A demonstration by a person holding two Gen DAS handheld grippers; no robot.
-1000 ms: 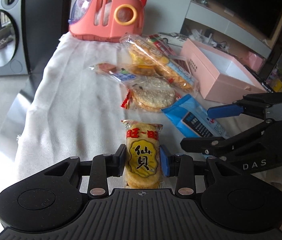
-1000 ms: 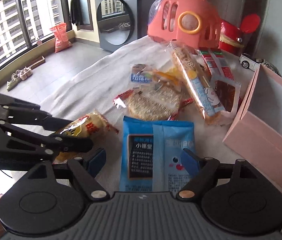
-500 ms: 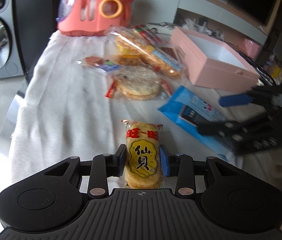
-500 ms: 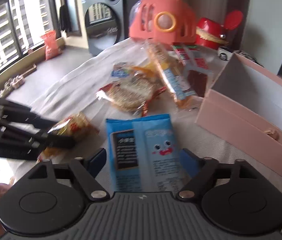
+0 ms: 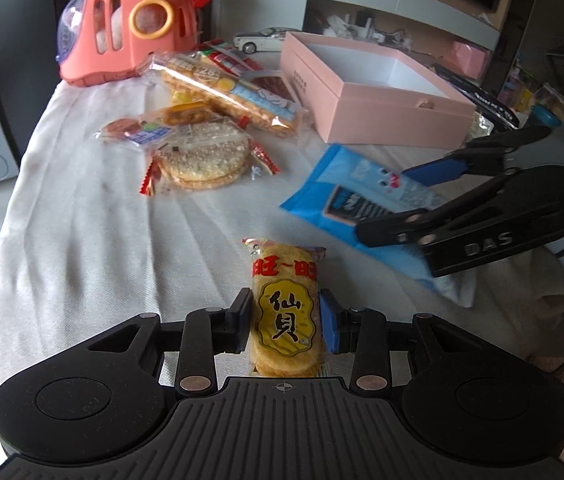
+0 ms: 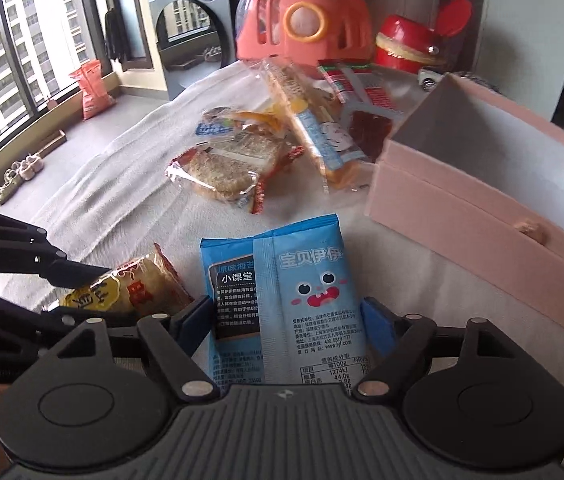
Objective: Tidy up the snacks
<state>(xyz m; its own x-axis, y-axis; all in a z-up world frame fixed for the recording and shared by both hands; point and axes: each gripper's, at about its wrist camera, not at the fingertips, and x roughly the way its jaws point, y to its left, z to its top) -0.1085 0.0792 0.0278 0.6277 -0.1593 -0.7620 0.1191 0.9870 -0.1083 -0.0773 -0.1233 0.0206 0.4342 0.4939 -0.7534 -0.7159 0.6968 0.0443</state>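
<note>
My left gripper is shut on a yellow rice-cracker pack, holding it upright just above the white cloth. To its right, my right gripper has a blue snack packet between its fingers. Those jaws are closing, and both blue pads touch the packet's sides. From the left wrist, that packet hangs tilted off the cloth in the right gripper. An open pink box, white inside, stands just right of and beyond the blue packet. In the right wrist view the left gripper sits at the lower left.
Several loose snacks lie mid-cloth: a round cracker pack, a long biscuit pack and small wrapped pieces. A coral toy carrier, a toy car and a red toy stand at the far end.
Both grippers moved toward the pink box, each carrying its packet. The box and snack pile now look nearer and further left in the views. The blue packet has come off the cloth.
</note>
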